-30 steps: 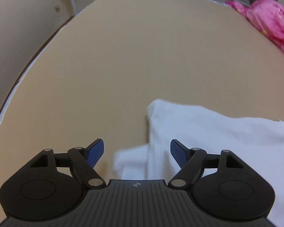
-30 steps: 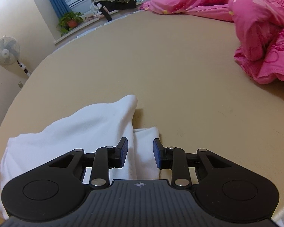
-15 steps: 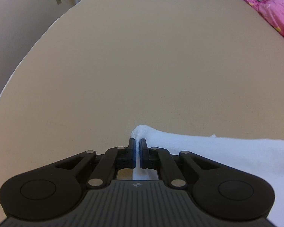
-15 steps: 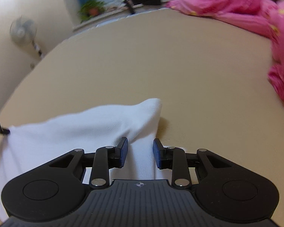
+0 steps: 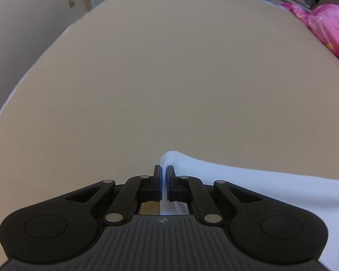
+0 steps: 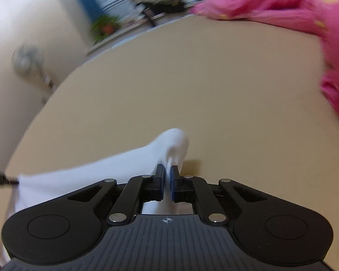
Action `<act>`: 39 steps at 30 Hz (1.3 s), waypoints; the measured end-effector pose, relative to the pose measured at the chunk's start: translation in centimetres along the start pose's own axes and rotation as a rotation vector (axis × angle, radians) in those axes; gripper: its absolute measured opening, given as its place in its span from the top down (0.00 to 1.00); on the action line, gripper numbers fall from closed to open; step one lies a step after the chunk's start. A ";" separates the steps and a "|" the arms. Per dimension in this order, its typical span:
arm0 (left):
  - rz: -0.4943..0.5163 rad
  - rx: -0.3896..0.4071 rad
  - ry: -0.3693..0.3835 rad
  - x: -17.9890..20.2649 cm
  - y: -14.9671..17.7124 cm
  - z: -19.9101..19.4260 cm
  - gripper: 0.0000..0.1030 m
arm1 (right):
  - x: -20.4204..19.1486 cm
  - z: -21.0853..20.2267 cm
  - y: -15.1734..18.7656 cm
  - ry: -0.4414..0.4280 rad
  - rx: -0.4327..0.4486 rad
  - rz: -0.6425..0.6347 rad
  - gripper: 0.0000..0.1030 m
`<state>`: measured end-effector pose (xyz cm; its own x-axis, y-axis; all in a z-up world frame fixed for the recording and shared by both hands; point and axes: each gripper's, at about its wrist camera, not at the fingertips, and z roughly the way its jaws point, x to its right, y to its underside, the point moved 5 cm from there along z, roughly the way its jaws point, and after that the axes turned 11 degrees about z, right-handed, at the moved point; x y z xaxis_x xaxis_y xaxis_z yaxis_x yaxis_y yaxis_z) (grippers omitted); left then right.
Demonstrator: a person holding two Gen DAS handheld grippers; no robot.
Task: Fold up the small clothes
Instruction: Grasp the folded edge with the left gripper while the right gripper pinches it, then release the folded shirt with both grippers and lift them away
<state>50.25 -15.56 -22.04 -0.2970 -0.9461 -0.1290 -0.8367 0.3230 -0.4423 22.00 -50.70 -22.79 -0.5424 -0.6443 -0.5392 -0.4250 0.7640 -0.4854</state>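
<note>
Left gripper (image 5: 164,172): my black fingers with blue pads are pinched together on one corner of the white knitted garment (image 5: 255,187). A small tuft of the cloth stands up just past the fingertips. From there the garment runs off to the right and toward the near edge of the left wrist view.

Right gripper (image 6: 167,172): its jaws have just been closing, and the fingers now clamp a fold of the same white garment (image 6: 106,169) at its other end. A rounded bulge of cloth rises just beyond the pads and casts a small shadow to its right. The cloth stretches from here to the left. At the far left of the right wrist view, a dark tip touches the cloth's far corner; I cannot tell for certain what it is.

The garment is held at both ends and lies low over the near part of the flat tan bed surface (image 5: 169,79). The rest of that surface is bare tan cloth.

Outward: crumpled pink quilt with yellow print (image 6: 282,2) at the far right of the bed. Right wrist view is motion-blurred; a potted green plant (image 6: 105,27) and a standing fan (image 6: 26,59) show far left, against a pale wall.
</note>
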 end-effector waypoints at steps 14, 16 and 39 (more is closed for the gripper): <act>-0.051 0.025 0.049 -2.8 0.9 -1.1 0.45 | 2.1 -0.7 -1.5 0.098 0.059 0.148 0.69; -0.045 0.029 0.043 -3.0 1.8 -2.7 0.14 | 1.2 -2.5 -0.5 0.075 0.049 0.105 0.67; 0.070 -0.077 -0.080 5.4 28.6 -25.2 0.08 | -12.3 -24.7 21.2 0.025 0.028 -0.337 0.16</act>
<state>13.12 -10.85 -13.03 -0.3207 -0.9191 -0.2290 -0.8489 0.3861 -0.3610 1.71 -25.72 -9.47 -0.3921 -0.8594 -0.3281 -0.5640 0.5064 -0.6523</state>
